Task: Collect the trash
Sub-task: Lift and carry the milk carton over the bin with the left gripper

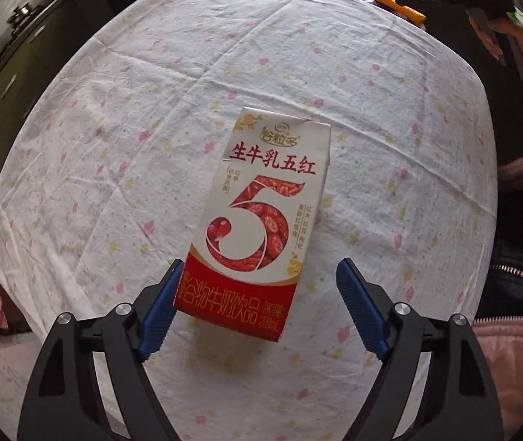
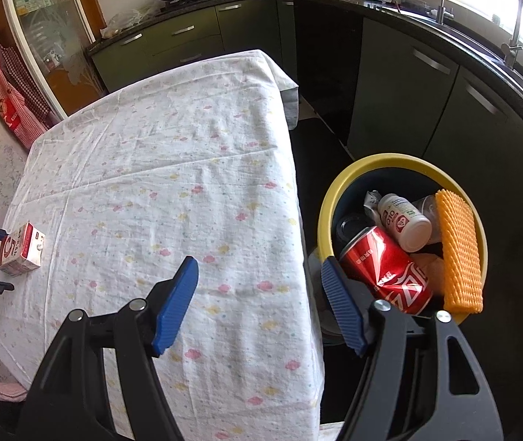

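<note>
Left wrist view: looked steeply down, close over the milk carton (image 1: 258,228) at centre frame.
Right wrist view: looked down slantwise from farther back, across the tablecloth (image 2: 188,169); bin (image 2: 401,163) at 3 o'clock.
Shared: carton (image 2: 20,250) at 9 o'clock, tablecloth (image 1: 114,117).

On the drink carton (image 1: 258,220) I read "生牛乳五红" above a large red "5", with "谷物牛奶饮品" on the red band at its base. I find red lettering on the white bottle (image 2: 403,226) and white script on the red can (image 2: 386,270), neither legible.
</note>
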A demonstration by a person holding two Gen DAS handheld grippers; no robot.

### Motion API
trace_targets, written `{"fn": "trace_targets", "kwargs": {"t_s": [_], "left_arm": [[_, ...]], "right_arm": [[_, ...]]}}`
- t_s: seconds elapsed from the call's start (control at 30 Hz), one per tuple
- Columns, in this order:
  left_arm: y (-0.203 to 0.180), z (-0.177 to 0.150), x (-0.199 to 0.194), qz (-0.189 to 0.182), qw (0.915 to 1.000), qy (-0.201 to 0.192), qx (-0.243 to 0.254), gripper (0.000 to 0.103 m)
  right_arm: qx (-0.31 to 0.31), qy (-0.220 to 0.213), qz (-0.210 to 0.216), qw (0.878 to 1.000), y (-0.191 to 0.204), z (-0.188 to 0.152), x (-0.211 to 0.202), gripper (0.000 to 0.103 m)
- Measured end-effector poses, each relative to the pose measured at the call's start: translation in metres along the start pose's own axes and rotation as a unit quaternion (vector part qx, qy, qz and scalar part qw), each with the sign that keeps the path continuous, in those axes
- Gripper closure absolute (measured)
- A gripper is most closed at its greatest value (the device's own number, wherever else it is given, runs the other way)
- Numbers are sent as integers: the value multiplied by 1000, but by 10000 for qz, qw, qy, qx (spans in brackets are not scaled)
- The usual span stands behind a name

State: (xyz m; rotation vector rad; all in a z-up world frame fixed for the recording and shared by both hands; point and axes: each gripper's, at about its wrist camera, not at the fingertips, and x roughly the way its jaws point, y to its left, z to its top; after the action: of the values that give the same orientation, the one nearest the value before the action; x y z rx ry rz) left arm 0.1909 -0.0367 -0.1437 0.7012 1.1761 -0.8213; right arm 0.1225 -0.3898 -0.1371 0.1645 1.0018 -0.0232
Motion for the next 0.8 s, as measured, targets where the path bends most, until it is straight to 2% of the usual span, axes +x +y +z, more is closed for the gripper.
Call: {"fn": "trace_targets", "kwargs": {"t_s": [0.07,0.1,0.17,0.37,0.6,0.8], "left_arm": [[-5,1,-3,-39,9998,-181,-100,22],[-7,2,-4,-9,9997,-251,-42,25],[-9,4,-2,53,9997,-222,98,47],[-11,16,9,-51,9998,-108,-165,51],[-36,26,5,312,9990,-242,-223,52],[-55,64,-7,558,9972,-499,-90,52]], "right_arm": [[1,16,73,10000,1,-1,3,37],[-17,34,103,9999,1,-2,4,37],[-43,56,138,9999,1,-5,5,37],[120,-35,166,9998,-14,-14,-3,37],[243,-192,179,9994,-29,-19,-16,37],[334,-334,193,9987,-41,-27,-30,37]]}}
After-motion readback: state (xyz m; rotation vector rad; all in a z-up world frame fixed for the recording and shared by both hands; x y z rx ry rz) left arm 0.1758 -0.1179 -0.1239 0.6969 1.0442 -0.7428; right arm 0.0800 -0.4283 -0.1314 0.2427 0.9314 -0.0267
